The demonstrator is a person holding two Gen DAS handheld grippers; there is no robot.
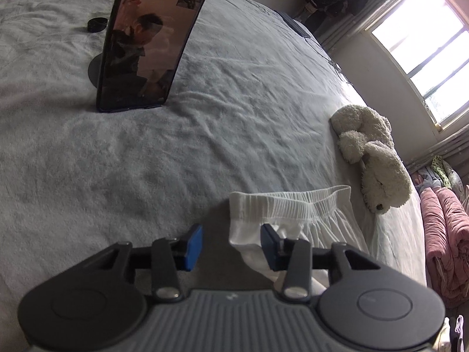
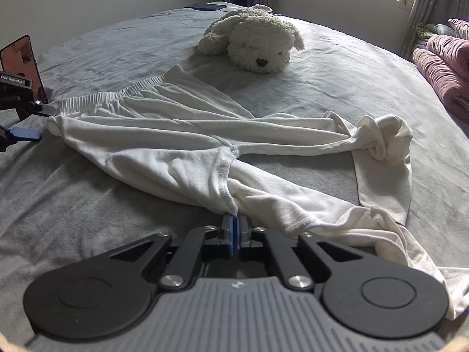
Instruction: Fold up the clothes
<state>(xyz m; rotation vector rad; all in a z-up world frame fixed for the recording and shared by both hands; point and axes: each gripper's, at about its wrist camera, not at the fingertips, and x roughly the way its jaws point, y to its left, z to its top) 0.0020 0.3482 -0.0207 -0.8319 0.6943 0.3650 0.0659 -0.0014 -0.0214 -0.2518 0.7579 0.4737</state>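
White trousers (image 2: 164,146) lie crumpled across the grey bed, elastic waistband (image 2: 108,98) to the left and legs twisted to the right. My right gripper (image 2: 234,224) is shut at the near edge, its blue pads pinching the crotch seam fold. In the left wrist view my left gripper (image 1: 231,245) is open, and the waistband corner (image 1: 249,228) lies between its blue pads, close to the right pad (image 1: 269,249). The right wrist view shows that left gripper (image 2: 38,123) open at the waistband's left end.
A cream plush dog (image 2: 255,41) lies beyond the trousers. A phone on a stand (image 1: 146,44) stands upright on the bed (image 1: 205,117), a small black round object (image 1: 97,25) behind it. Pink bedding (image 2: 442,70) is piled at the right, under a window (image 1: 422,44).
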